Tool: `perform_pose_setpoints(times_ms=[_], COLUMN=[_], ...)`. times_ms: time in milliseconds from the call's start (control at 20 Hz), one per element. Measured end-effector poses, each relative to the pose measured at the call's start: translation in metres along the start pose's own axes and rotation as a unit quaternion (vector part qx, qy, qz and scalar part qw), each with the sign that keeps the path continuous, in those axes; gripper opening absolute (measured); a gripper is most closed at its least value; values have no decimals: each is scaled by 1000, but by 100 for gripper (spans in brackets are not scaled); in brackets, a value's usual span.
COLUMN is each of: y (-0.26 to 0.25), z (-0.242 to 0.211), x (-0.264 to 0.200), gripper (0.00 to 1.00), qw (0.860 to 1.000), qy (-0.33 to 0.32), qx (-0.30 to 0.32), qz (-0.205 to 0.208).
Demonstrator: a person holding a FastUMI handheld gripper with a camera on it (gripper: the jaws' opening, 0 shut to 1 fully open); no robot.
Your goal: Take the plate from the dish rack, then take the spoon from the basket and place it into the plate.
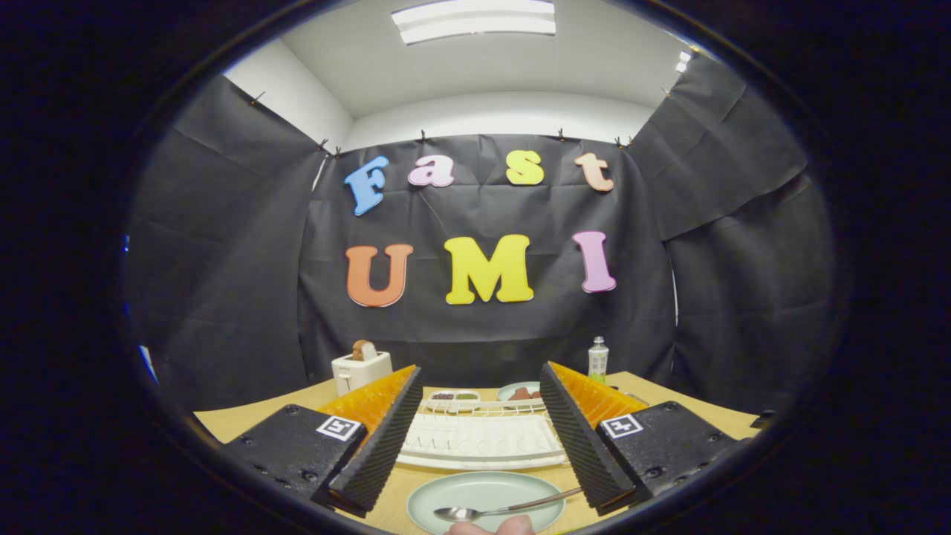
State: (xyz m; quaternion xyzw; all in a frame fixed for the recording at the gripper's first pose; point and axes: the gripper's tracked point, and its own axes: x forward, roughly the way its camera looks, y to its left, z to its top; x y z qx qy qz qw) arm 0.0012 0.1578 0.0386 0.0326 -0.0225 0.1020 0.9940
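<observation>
Wood tabletop (238, 423): pale tan, runs across the lower part of the frame to the black cloth wall behind; bare stretches show at lower left and lower right outside the fingers
Gripper (479, 416): fingers spread wide, released, gripping nothing; open room lies between them across the lower centre
Left finger (383, 438): slants from lower left up toward the centre; its tip sits in front of the toaster's base
Right finger (576, 435): slants from lower right up toward the centre; its near end appears to touch or overlap the spoon's handle tip, though I cannot tell contact for sure
Plate (453, 494): pale green, flat on the table at bottom centre, between the finger bases and just nearer than the dish rack
Spoon (498, 509): metal, lying across the plate, bowl toward the left, handle rising to the right
Dish rack (479, 438): white, flat tray with wire edge, between the fingers just beyond the plate
Fingertips of a person (490, 526): at the very bottom edge, just below the spoon
Toaster (360, 370): white, left of centre near the wall, a slice standing in it
Small dishes (487, 396): beyond the rack; contents too small to tell
Bottle (598, 359): upright, right of centre by the wall
</observation>
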Motion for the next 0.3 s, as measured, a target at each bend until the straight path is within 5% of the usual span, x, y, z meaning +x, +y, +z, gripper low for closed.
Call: perform_pose_setpoints(times_ms=[300], y=[1], z=[-14], x=[3], gripper=[100], qw=[1000], qy=[18], qx=[11], qz=[4])
